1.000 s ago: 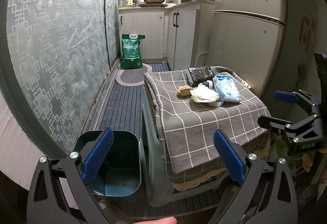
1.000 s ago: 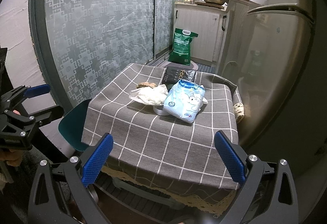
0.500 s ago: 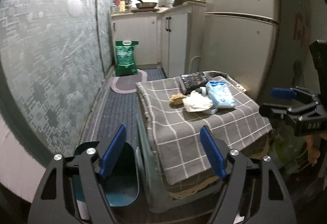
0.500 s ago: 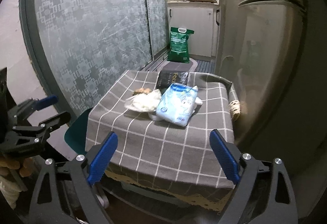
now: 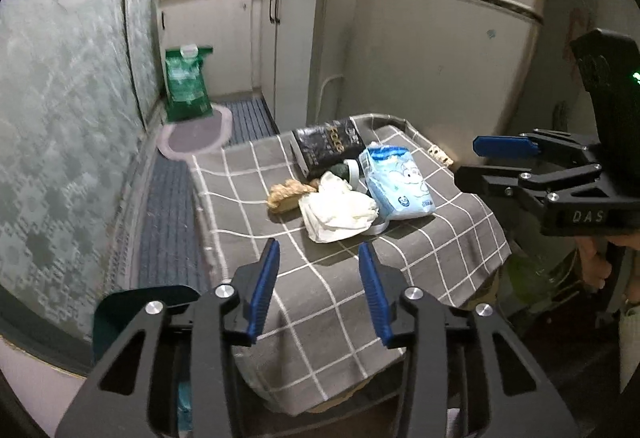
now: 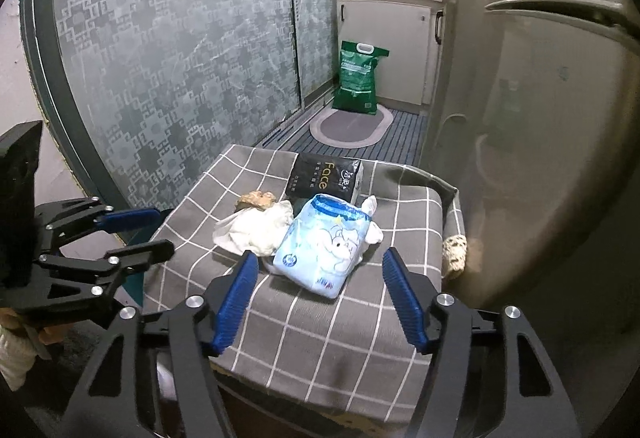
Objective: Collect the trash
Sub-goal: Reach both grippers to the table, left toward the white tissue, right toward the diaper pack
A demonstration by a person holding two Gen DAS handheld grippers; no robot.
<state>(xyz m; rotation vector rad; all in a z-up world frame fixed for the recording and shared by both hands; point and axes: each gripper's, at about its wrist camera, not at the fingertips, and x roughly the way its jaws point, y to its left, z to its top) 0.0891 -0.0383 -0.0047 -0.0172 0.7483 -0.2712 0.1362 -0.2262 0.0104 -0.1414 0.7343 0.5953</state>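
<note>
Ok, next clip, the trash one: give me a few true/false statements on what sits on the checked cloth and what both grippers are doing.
1. The left gripper holds the crumpled white tissue. False: its jaws are open and empty, short of the tissue.
2. The light blue tissue pack lies on the grey checked tablecloth. True.
3. The black pack stands on the floor beside the green bag. False: it lies on the tablecloth, behind the blue pack.
4. The right gripper is open and holds nothing. True.
5. A brownish crumpled scrap lies next to the white tissue. True.
</note>
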